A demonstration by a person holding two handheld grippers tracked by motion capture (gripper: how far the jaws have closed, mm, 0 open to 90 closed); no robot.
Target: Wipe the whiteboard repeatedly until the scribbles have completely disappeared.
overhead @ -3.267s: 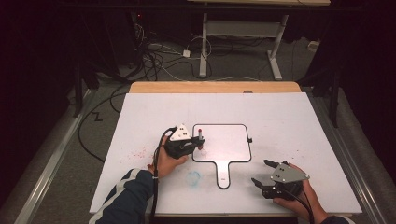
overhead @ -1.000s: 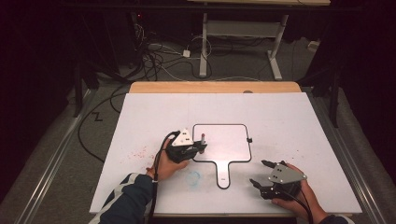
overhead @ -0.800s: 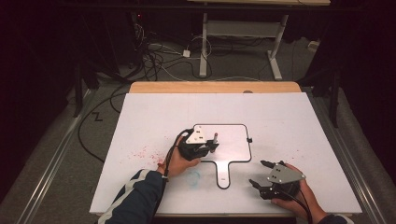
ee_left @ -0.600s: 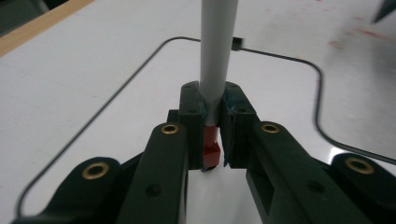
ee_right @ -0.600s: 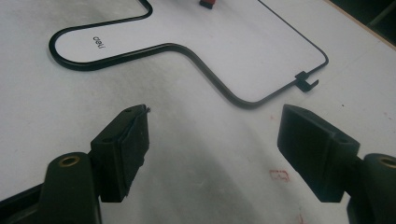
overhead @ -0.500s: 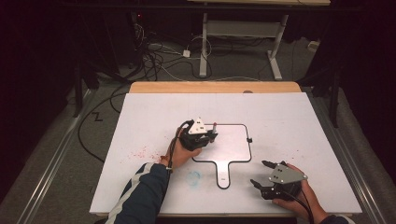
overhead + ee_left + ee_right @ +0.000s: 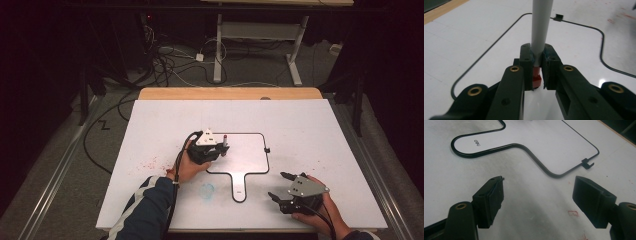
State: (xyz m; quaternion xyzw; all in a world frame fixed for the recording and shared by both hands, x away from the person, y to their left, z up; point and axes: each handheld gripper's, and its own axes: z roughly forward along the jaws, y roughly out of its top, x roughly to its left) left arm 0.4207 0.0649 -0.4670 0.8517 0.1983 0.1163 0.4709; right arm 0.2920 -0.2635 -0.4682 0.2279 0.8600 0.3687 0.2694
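The left gripper (image 7: 537,66) is clamped on a grey marker (image 7: 540,27) with a red end, held over the left part of the black-edged whiteboard paddle (image 7: 250,155). The right gripper (image 7: 537,202) is held with jaws wide apart and empty, near the paddle's handle.

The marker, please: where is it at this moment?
The marker is clamped in the left tongs, at centre-left in the high view, over the upper left corner of the small whiteboard.
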